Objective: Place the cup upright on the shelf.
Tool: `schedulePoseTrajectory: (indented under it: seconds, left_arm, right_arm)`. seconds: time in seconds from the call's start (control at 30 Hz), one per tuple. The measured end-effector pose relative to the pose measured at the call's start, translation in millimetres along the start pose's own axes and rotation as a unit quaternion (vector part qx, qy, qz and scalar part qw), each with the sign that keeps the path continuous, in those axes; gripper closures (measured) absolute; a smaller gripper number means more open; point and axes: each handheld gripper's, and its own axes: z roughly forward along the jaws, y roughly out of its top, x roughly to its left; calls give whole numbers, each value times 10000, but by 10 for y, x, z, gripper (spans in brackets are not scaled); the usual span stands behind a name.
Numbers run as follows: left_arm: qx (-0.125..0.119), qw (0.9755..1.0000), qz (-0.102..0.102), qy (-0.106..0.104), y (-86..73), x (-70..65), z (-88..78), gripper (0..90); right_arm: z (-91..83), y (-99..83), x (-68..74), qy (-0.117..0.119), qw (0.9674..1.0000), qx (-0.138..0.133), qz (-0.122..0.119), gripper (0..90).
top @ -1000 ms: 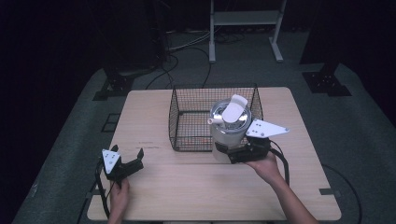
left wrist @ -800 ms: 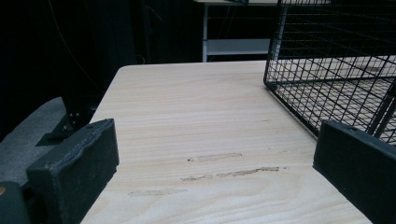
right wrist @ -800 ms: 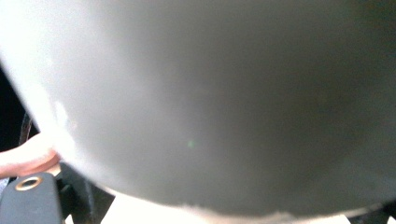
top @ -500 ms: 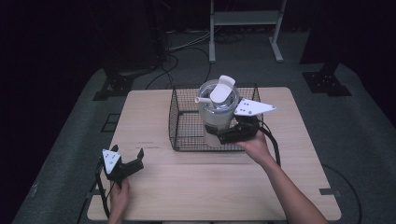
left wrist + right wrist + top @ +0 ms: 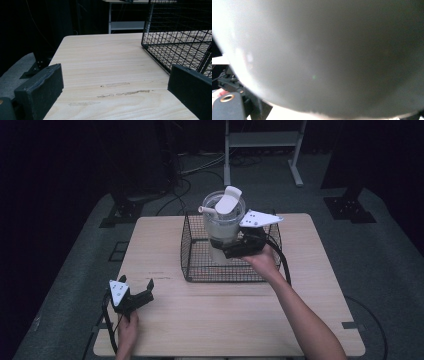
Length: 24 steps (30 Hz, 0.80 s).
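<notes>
Right tool (image 5: pixel 231 246) — clear jug (image 5: pixel 223 222) above basket (image 5: pixel 192 265)

The clear jar (image 5: pixel 223 222) is being lifted by the right gripper (image 5: pixel 235 246) from beside the wire basket (image 5: pixel 192 251) to above it.

The tabletop (image 5: pixel 225 315) is light wood with a few pale scuff marks. A black wire basket (image 5: pixel 197 265) sits on it, toward the far side. The left tongs (image 5: pixel 134 291) rest on the wood near the front left corner, well apart from the basket. The tabletop stands on grey floor (image 5: pixel 390 265).
</notes>
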Motion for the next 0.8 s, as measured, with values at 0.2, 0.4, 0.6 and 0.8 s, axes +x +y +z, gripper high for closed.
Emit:
schedulePoseTrajectory:
  seconds: [0.2,0.4,0.6,0.8]
  left_arm:
    - [-15,9999,-103,2,-1,30,0,0]
    - [-49,9999,-116,-7,0,18,-1,0]
    - [-38,10000,-86,-9,0,23,-4,0]
    - [-41,10000,-77,-10,1,22,-5,0]
  right_arm:
    - [149,96,-105,-91,9999,42,-109,92]
    - [320,176,-215,-109,9998,129,-142,92]
    - [480,222,-294,-169,9997,162,-83,92]
    - [604,173,-356,-195,9996,207,-72,92]
